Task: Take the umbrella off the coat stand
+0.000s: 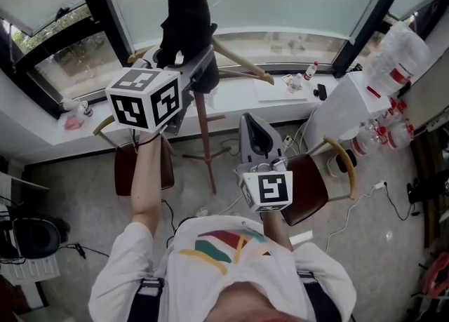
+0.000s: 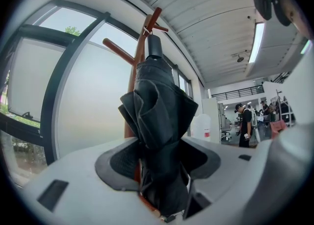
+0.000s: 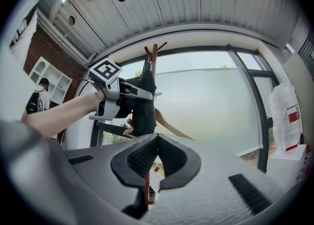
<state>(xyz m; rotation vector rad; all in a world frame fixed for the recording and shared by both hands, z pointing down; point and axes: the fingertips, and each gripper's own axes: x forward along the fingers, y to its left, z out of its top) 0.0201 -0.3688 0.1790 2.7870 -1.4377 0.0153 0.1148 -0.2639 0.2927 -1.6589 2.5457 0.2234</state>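
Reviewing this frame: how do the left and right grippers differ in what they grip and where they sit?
The left gripper is closed on the folded black umbrella; the right gripper has its jaws together on nothing. The left gripper is up near the top of the coat stand, while the right gripper sits lower, apart from the stand and nearer the person. Both point toward the coat stand.

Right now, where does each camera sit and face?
Head view: on the person's head, facing steeply down on the coat stand and umbrella; shows both arms, torso, left gripper, right gripper.
Left gripper view: rides the left gripper, faces along its jaws, closed on the umbrella, toward the window.
Right gripper view: rides the right gripper, faces past its shut jaws at the coat stand; shows the left arm.
Shared: all three show umbrella and coat stand.
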